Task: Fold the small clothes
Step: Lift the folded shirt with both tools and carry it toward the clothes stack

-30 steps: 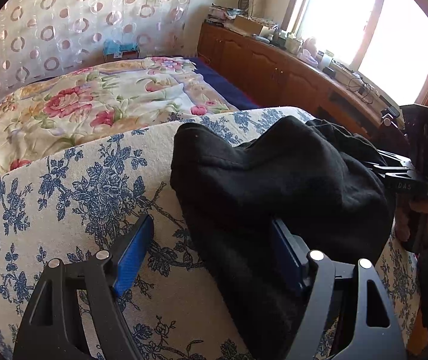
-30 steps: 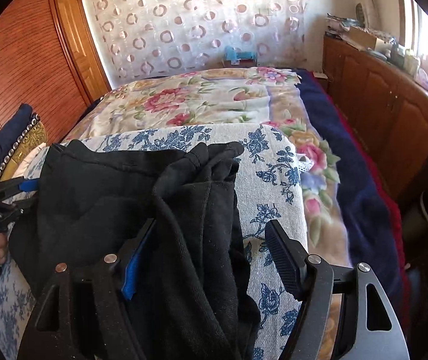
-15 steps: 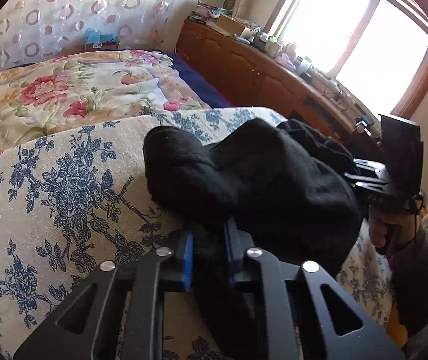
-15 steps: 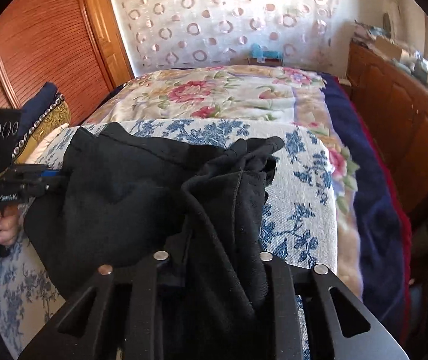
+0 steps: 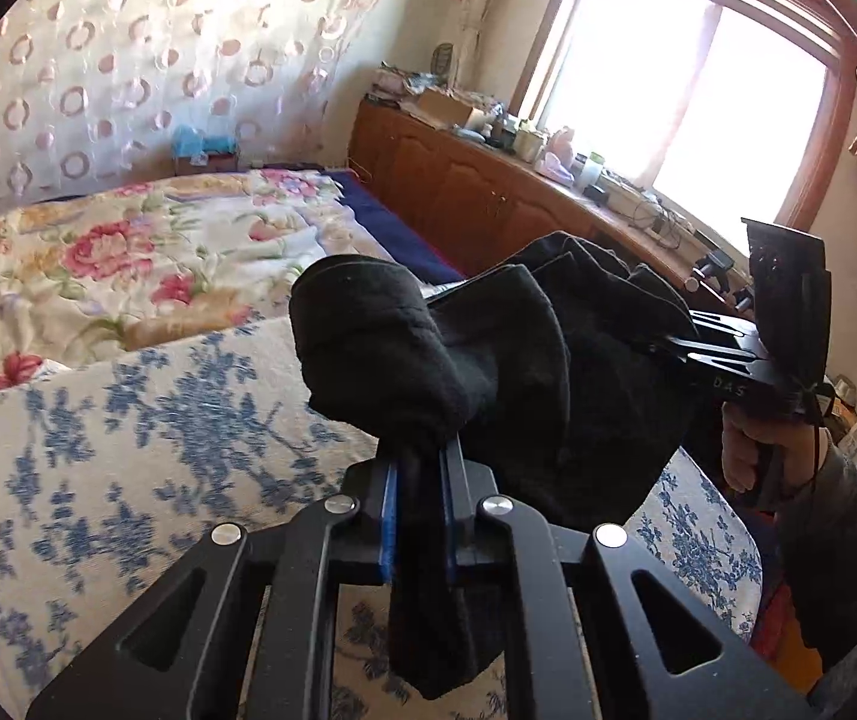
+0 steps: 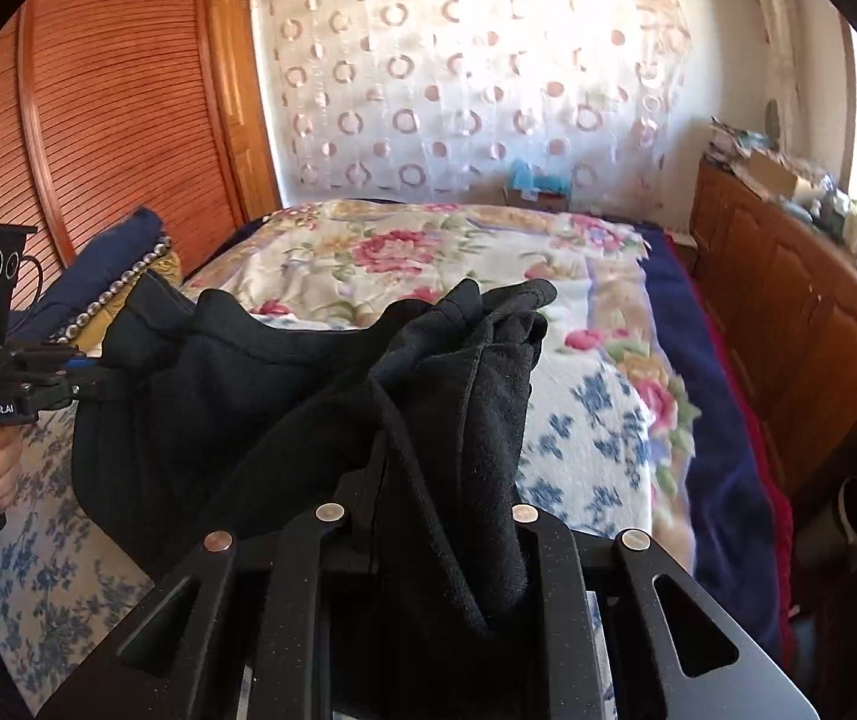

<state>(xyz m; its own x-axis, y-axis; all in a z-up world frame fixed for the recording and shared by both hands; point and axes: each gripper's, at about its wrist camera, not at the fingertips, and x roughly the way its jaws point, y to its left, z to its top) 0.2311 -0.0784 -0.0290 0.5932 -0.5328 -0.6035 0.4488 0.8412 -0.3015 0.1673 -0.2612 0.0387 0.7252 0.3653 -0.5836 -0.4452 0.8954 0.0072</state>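
A black garment [image 5: 524,360] hangs bunched between my two grippers, lifted above the bed. My left gripper [image 5: 419,462] is shut on one edge of it; the cloth sticks out above and below the blue pads. My right gripper [image 6: 446,480] is shut on the other edge of the black garment [image 6: 308,396], whose folds hide the fingertips. In the left wrist view the right gripper [image 5: 686,342] shows at the right with cloth in it. In the right wrist view the left gripper [image 6: 92,381] shows at the left, also gripping cloth.
A white cover with blue flowers [image 5: 146,450] lies under the garment on the bed, with a pink floral quilt [image 6: 428,252] behind. A wooden cabinet [image 5: 476,186] with clutter runs along the window side. A wooden wardrobe [image 6: 98,132] stands on the other side.
Both grippers went from open around the garment's edges to shut on them. They have since lifted the garment off the blue-flowered cover.
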